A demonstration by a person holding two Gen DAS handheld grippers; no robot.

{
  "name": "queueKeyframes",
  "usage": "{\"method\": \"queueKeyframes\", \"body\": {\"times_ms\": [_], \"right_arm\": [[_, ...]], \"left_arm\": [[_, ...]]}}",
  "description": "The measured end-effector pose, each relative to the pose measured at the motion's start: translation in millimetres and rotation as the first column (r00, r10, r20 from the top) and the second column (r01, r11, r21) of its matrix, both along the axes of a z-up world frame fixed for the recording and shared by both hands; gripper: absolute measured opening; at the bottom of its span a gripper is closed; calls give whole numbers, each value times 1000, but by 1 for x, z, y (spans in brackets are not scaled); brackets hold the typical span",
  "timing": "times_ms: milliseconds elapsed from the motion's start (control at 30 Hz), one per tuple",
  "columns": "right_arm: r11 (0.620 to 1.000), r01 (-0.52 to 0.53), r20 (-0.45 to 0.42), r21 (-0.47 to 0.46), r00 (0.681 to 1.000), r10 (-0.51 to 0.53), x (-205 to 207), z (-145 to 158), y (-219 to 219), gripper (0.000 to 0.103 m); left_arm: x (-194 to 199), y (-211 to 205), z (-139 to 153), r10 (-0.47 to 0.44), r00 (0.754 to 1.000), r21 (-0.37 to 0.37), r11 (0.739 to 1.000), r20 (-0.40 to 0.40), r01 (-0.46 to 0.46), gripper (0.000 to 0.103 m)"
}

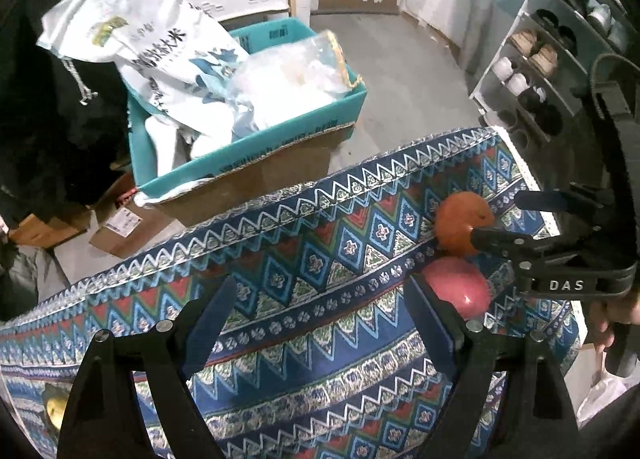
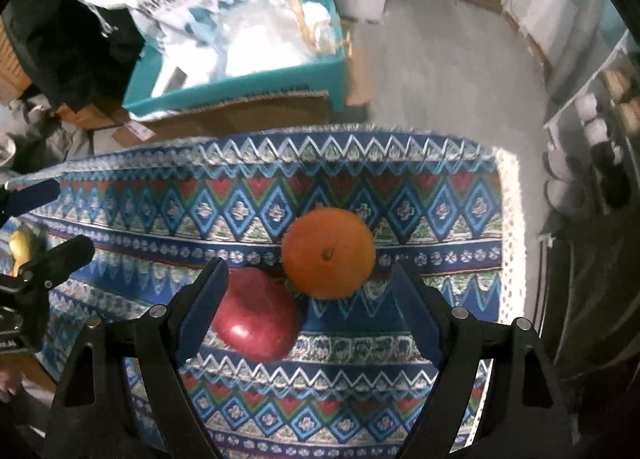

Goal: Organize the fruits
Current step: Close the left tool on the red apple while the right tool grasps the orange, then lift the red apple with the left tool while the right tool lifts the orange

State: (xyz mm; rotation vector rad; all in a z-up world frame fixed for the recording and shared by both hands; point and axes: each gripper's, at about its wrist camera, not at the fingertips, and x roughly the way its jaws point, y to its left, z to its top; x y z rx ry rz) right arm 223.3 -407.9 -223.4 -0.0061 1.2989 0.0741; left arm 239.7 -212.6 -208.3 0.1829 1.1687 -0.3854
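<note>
From the left wrist view, the left gripper point(image 1: 320, 323) hangs over the patterned cloth point(image 1: 280, 259) with its fingers spread wide and nothing between them. The orange point(image 1: 460, 223) sits near the cloth's right end, the apple point(image 1: 460, 291) touching it on the near side. The right gripper point(image 1: 520, 219) reaches in around the orange, fingers parted. A yellow fruit point(image 1: 54, 409) peeks out at the cloth's left end.

From the right wrist view, the right gripper point(image 2: 312, 303) is also wide and empty above the cloth point(image 2: 280, 187), with orange point(image 2: 329, 253) and apple point(image 2: 256, 319) side by side just ahead. The yellow fruit point(image 2: 20, 247) lies far left. I'd say two fruits are grouped; the yellow one is left to bring over.
</note>
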Motion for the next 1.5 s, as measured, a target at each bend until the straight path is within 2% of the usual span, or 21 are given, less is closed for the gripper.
{"method": "queueKeyframes", "body": {"times_ms": [267,500,600,667,867,1200,1367,1500], "right_arm": [[999,32,-58,40,998,-29,17,-34,-12,82],[998,40,-73,51,997,-36,25,-50,-16,82],[996,43,-93,72,995,-36,26,-56,-15,79],[997,32,-101,63,995,-26,25,-60,-13,72],[997,45,-71,62,997,-41,19,-54,-17,70],[990,130,5,48,992,-130,-19,-16,-58,70],[987,151,2,44,988,-152,-43,-7,-76,70],[983,173,15,57,985,-174,-59,0,-90,70]], "left_arm": [[11,-14,-27,-23,999,8,1000,-47,23,87],[15,-23,-38,-34,997,11,999,-64,34,87],[17,-25,-39,-34,997,6,999,-67,34,87],[18,-26,-38,-33,997,3,999,-70,33,87],[13,-32,-32,-40,996,-33,999,-79,38,87],[-8,-65,-33,-97,987,-95,992,-128,85,87],[-18,-85,-42,-123,982,-66,991,-145,115,87],[-21,-97,-56,-124,973,-72,991,-193,112,88]]}}
